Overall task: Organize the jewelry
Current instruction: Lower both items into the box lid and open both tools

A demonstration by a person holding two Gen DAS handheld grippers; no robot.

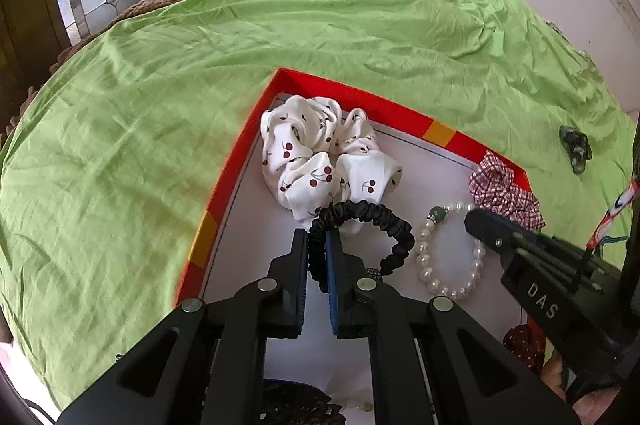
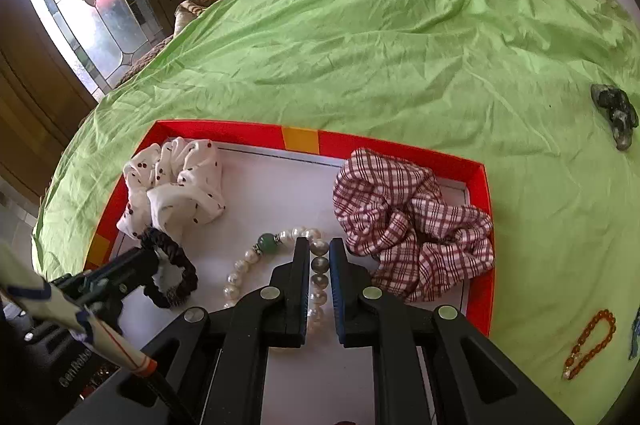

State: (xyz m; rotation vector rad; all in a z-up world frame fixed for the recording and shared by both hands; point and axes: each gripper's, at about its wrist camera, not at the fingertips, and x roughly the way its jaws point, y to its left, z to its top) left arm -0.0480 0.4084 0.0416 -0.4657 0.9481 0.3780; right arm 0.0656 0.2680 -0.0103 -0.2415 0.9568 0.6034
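Inside red-rimmed box (image 2: 478,185): left gripper (image 1: 318,237) pinched tight on black scrunchie (image 1: 372,215), right gripper (image 2: 320,251) clamped on pearl bracelet (image 2: 248,261); both apparently being set down to group accessories.

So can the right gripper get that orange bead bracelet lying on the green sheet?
Probably not yet. The right gripper is shut on the pearl bracelet inside the red box. The orange bracelet lies uncovered outside on the sheet.
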